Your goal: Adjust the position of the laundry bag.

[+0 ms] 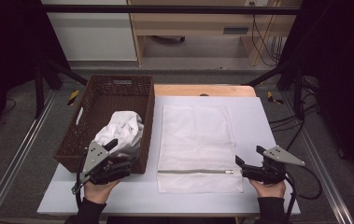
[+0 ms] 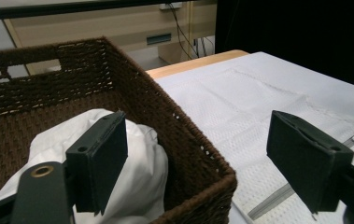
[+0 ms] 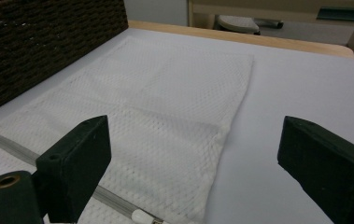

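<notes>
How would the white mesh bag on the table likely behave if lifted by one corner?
The mesh bag lies flat and thin, so it would probably drape limply. Its open weave suggests it is light. The zipper along its near edge may stay slightly stiffer and weigh that end down.

- The basket (image 1: 101,95) stood at the table's (image 1: 263,121) left edge.
- The crumpled cloth (image 1: 121,130) lay inside the basket, toward its near end.
- The mesh bag (image 1: 195,135) lay flat just right of the basket, its zipper (image 1: 195,171) along the near end.
</notes>
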